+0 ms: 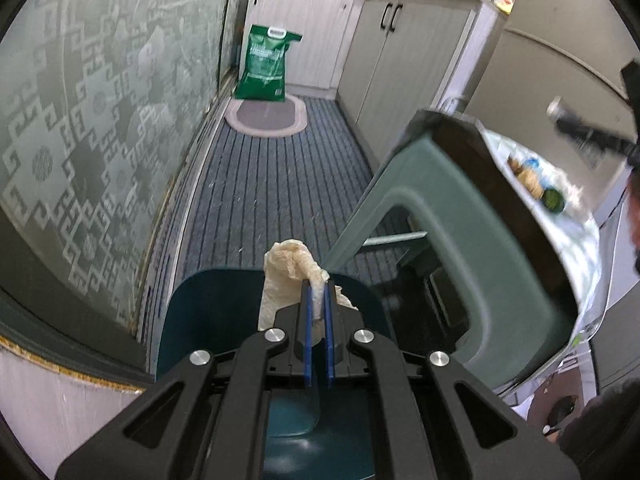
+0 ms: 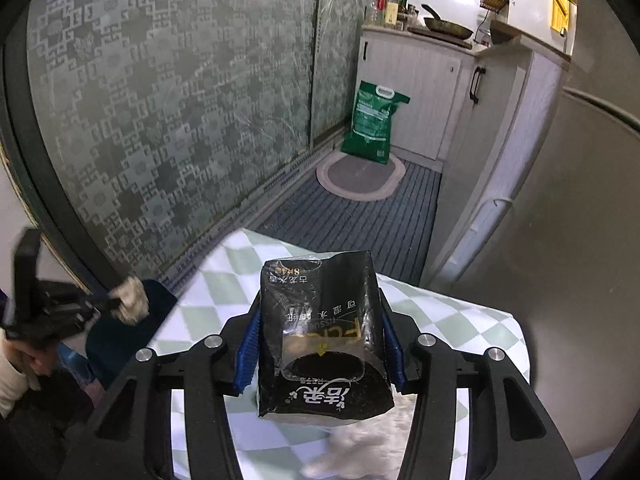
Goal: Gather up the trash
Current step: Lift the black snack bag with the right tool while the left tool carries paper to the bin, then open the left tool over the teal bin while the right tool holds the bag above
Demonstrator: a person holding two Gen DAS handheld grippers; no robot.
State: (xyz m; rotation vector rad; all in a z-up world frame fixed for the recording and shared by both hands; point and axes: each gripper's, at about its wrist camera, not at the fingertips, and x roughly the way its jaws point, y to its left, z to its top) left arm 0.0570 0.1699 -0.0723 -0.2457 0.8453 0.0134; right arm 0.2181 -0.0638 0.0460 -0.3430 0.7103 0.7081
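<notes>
Over the dark teal bin [image 1: 208, 312], off the left edge of the table [image 2: 224, 280], my left gripper [image 1: 318, 304] is pinched tight on a crumpled cream tissue [image 1: 288, 268]. Blue pads nearly meet, with the tissue bunched up above the tips. Seen from my right wrist, that same gripper [image 2: 114, 303] sits low at the left with the tissue wad [image 2: 130, 298] at its tip, above the bin [image 2: 120, 340].

On the table, near its left edge, my right gripper [image 2: 320, 344] holds a black tissue pack [image 2: 320, 336] at a middling width. Both blue pads [image 2: 248, 348] press on the pack's sides. Pack stands upright, its printing upside down to me, an oval opening near the bottom. Cloth under it is checked white and pale green. More white tissue [image 2: 360, 440] lies on the cloth just under the pack, blurred.

Table's green plastic frame [image 1: 440, 216] shows from below in my left view, with some blurred scraps [image 1: 536, 184] on top; cannot tell what they are.

Far end of the striped floor mat [image 1: 280, 168]: green sack [image 1: 266, 64] upright against white cabinets [image 1: 304, 32], standing on the back edge of an oval rug [image 1: 266, 116].
</notes>
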